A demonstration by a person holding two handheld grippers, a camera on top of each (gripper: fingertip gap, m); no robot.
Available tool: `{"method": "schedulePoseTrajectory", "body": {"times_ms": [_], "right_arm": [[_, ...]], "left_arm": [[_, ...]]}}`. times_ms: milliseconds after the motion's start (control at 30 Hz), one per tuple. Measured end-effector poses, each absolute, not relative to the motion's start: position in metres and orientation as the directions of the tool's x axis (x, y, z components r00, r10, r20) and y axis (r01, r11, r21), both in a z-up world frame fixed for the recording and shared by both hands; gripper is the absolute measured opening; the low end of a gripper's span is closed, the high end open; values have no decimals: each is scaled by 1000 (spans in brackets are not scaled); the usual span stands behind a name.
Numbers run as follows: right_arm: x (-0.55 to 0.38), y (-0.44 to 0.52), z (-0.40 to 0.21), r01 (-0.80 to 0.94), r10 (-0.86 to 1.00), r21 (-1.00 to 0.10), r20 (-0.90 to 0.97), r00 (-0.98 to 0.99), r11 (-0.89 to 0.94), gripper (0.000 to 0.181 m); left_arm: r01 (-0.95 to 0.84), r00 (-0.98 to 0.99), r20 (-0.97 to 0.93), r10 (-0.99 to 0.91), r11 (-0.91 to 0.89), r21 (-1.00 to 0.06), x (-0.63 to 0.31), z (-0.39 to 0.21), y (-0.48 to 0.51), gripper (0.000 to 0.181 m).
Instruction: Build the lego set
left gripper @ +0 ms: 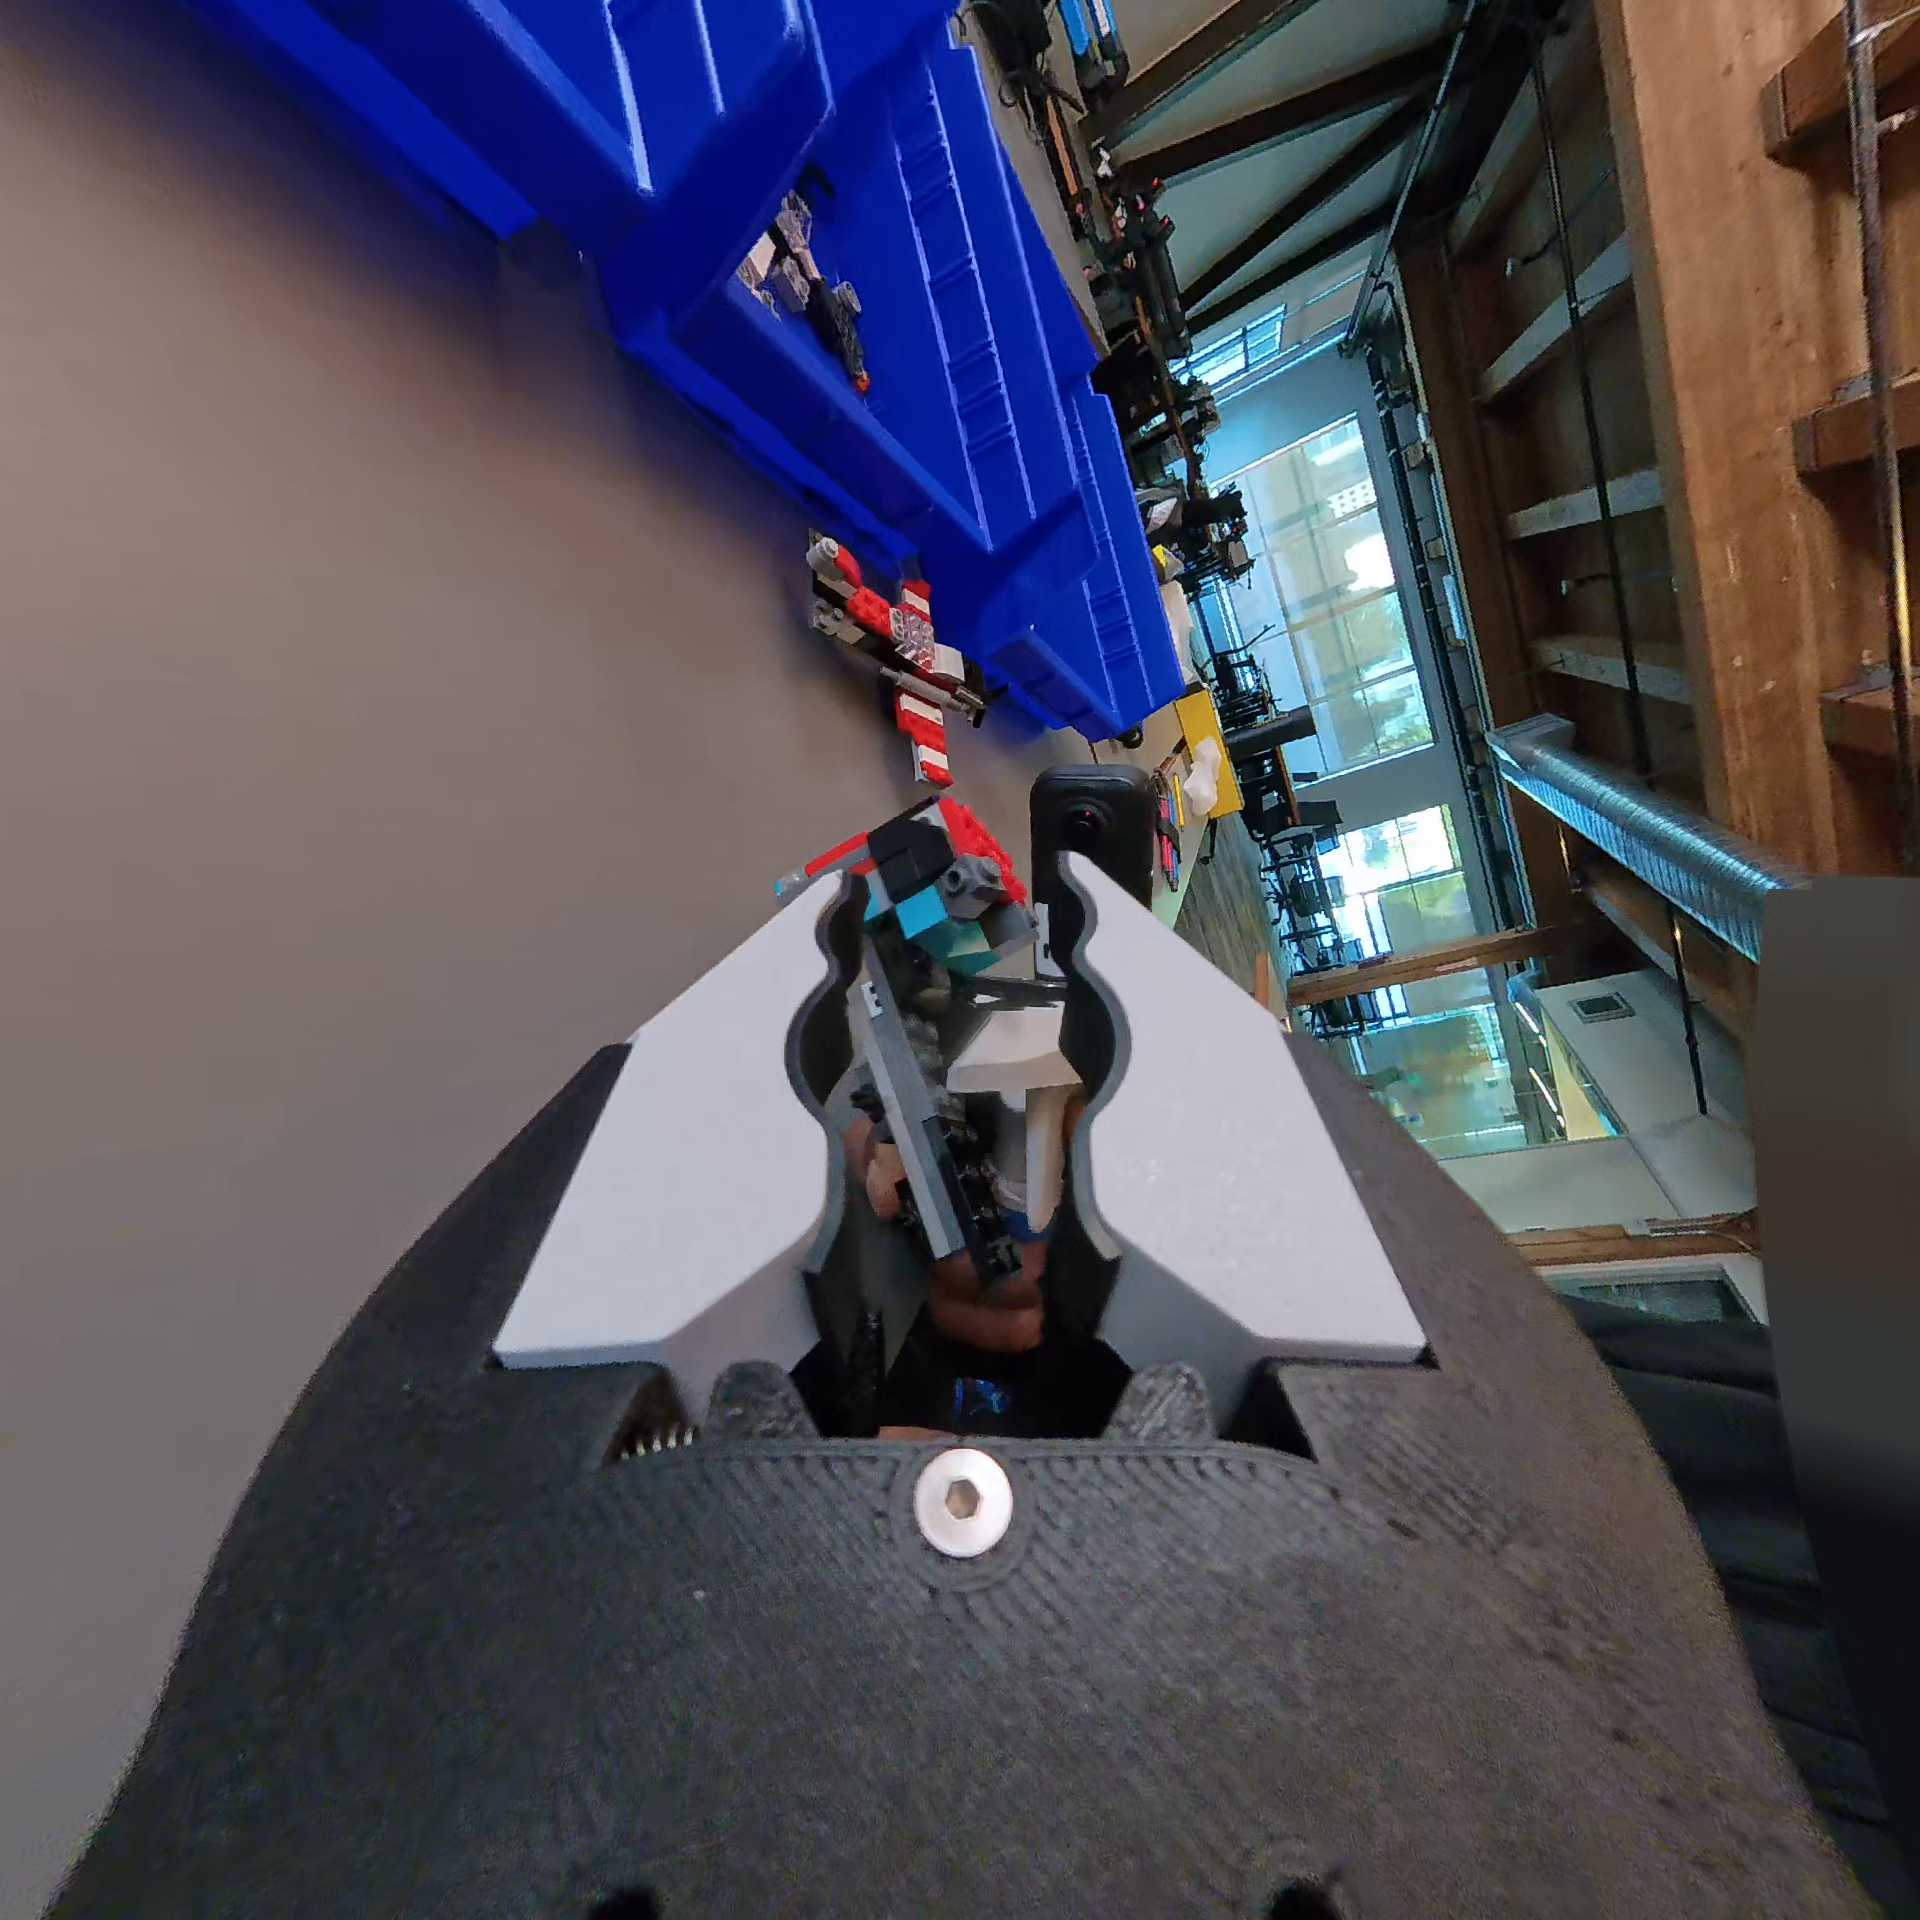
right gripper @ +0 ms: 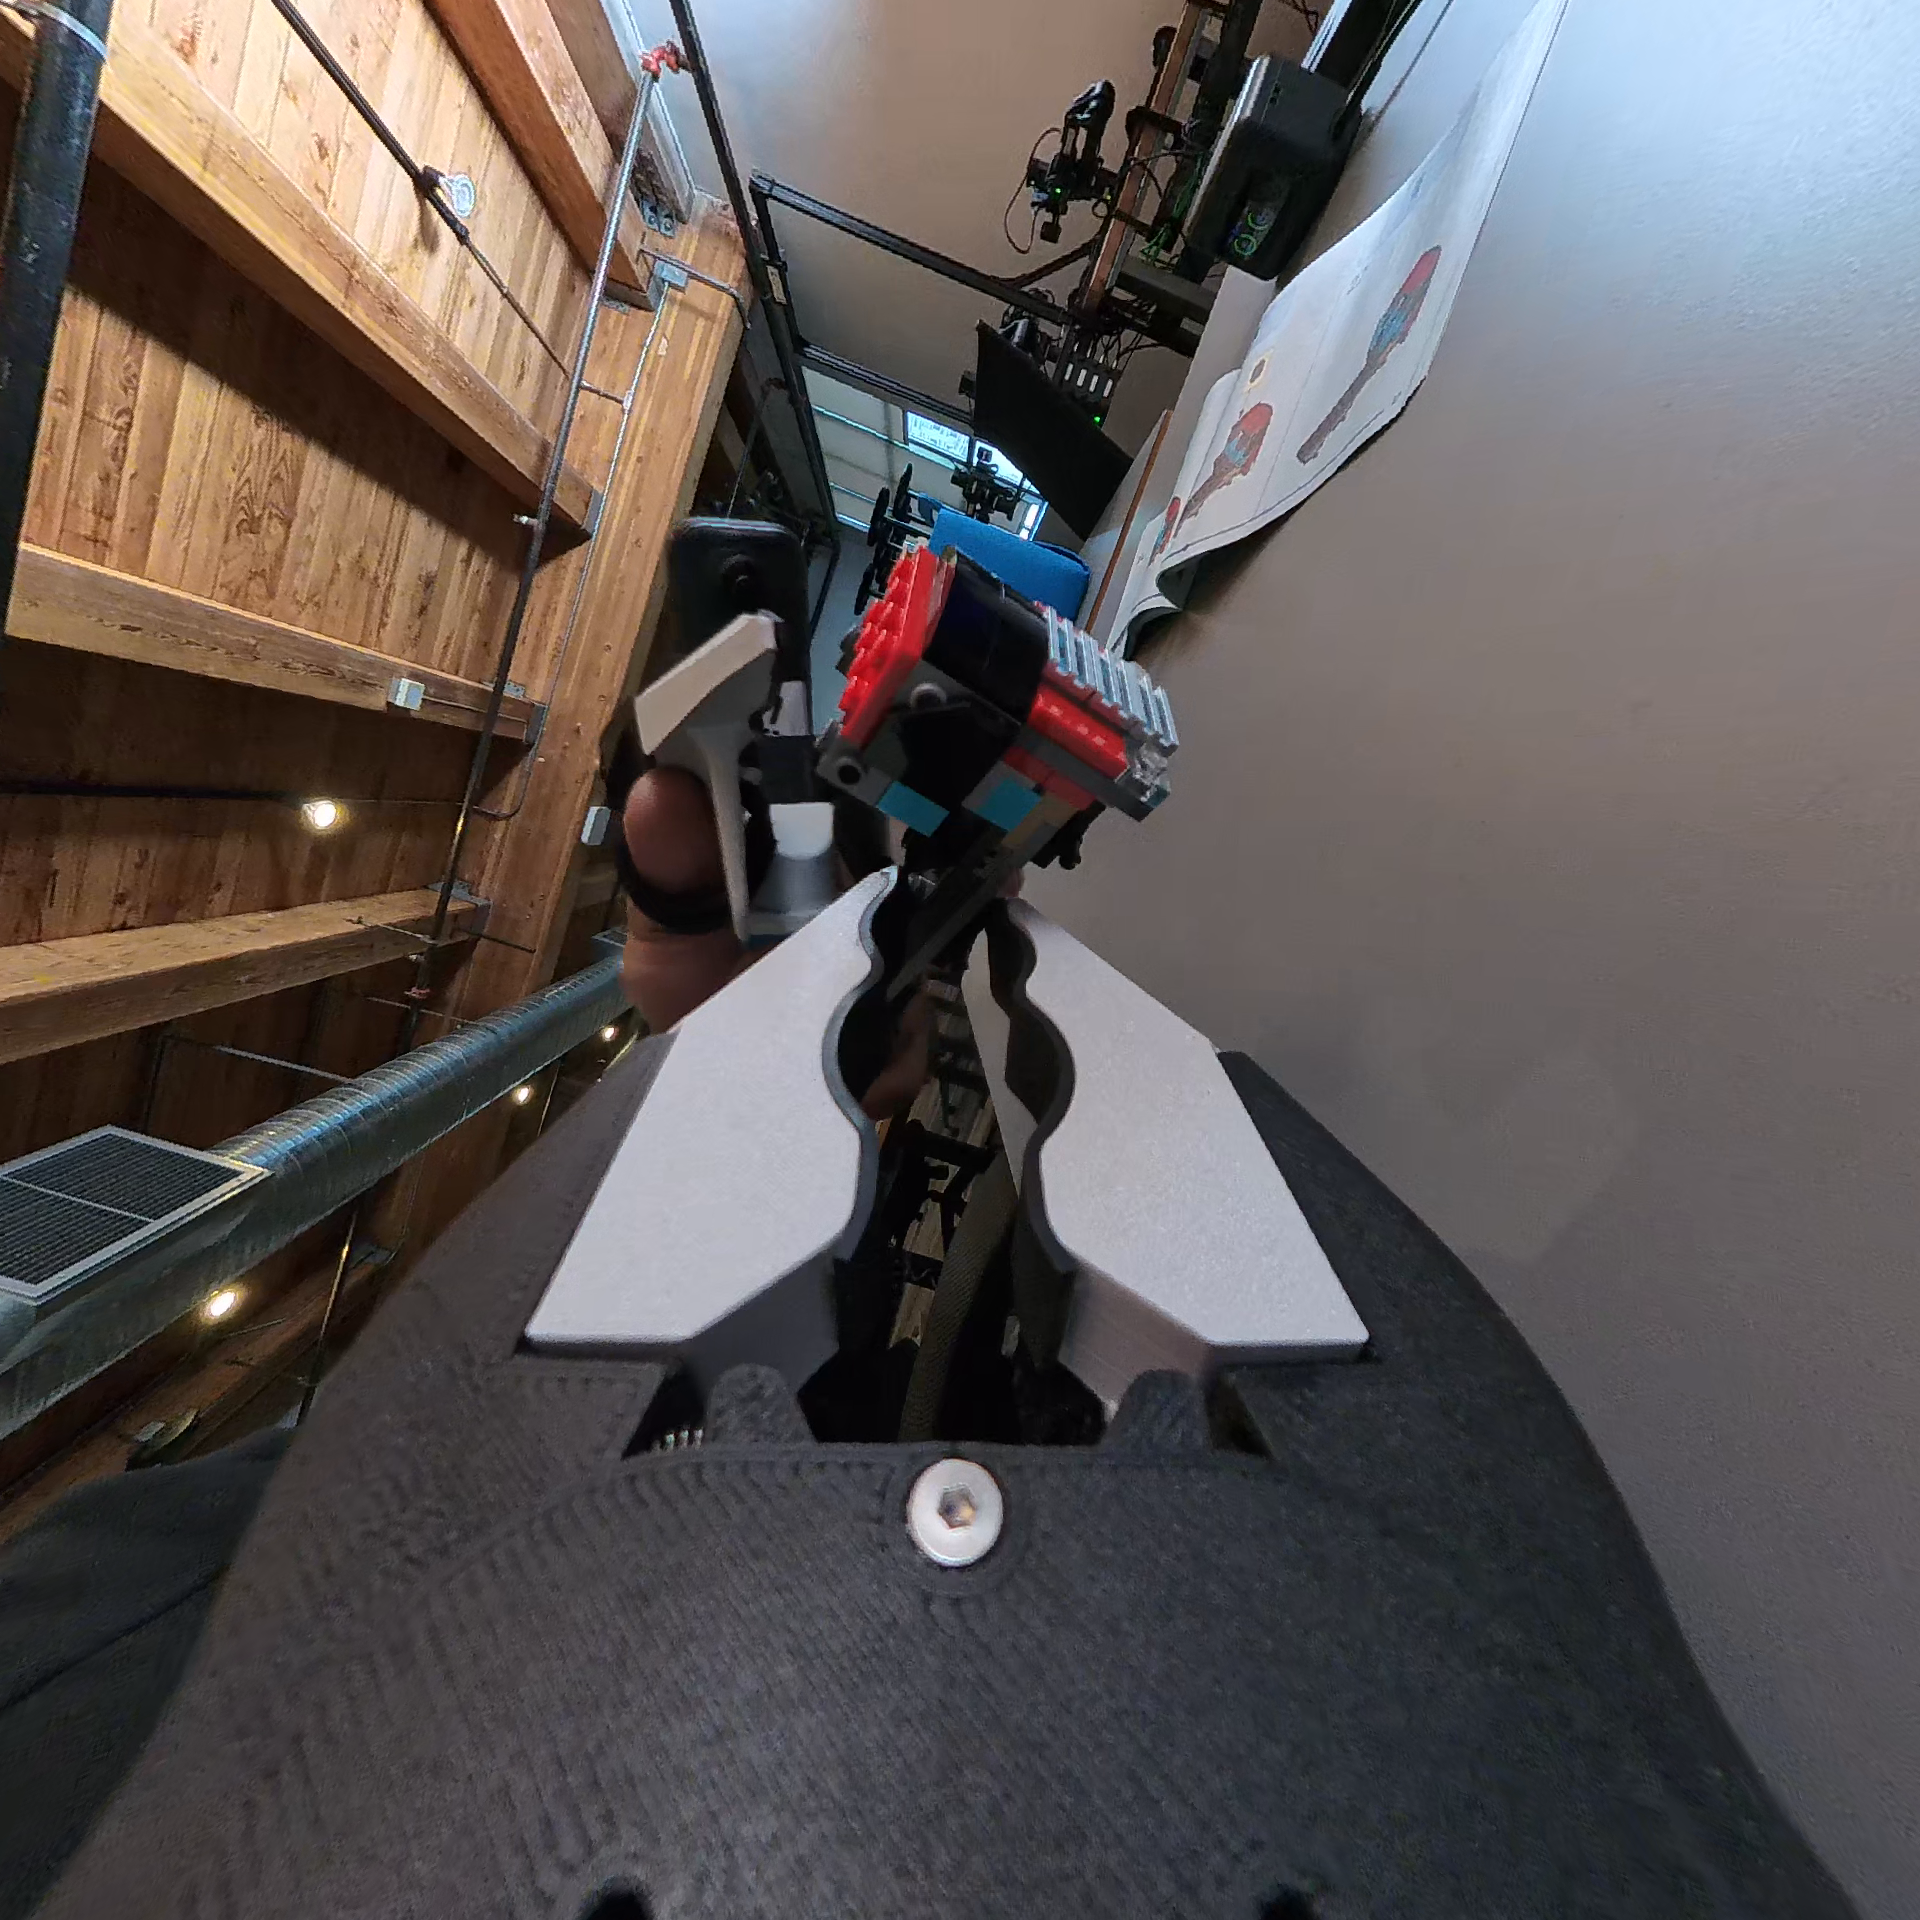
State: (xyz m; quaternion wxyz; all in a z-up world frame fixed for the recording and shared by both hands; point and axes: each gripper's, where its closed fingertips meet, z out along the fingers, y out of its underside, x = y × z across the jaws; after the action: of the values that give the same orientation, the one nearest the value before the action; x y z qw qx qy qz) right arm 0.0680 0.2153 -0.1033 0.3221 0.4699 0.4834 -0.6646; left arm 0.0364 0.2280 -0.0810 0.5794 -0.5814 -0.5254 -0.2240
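Observation:
I hold one lego model between both grippers, above the grey table (left gripper: 312,623). Its head of red, black, teal and grey bricks (left gripper: 925,883) sits between the tips of my left gripper (left gripper: 956,878), whose jaws stand a brick-width apart and close on it. A long grey tail (left gripper: 925,1132) runs back under the left fingers. In the right wrist view my right gripper (right gripper: 951,899) is nearly closed on that tail (right gripper: 956,914), with the head (right gripper: 997,707) just past its tips. A finger of the left gripper (right gripper: 707,696) shows beside the head.
Blue bins (left gripper: 935,364) line the table's far side; one holds loose pieces (left gripper: 800,281). A second red, white and black lego assembly (left gripper: 904,644) lies in front of them. An open instruction booklet (right gripper: 1330,353) lies on the table (right gripper: 1558,831). A person's hand (right gripper: 665,831) grips the left tool. The left gripper's tips are roughly 4 cm from the right gripper's.

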Motion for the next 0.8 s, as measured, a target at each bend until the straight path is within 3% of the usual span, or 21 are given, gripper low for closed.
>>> {"method": "schedulePoseTrajectory", "body": {"times_ms": [200,800], "right_arm": [[69,215,-102,881,23,-344,-934,-356,-323,12],[69,215,-101,879,20,-350,-931,-364,-323,12]], "left_arm": [[903,289,908,303,229,-363,39,-90,230,48],[918,214,957,194,296,-265,38,-85,235,48]]}}
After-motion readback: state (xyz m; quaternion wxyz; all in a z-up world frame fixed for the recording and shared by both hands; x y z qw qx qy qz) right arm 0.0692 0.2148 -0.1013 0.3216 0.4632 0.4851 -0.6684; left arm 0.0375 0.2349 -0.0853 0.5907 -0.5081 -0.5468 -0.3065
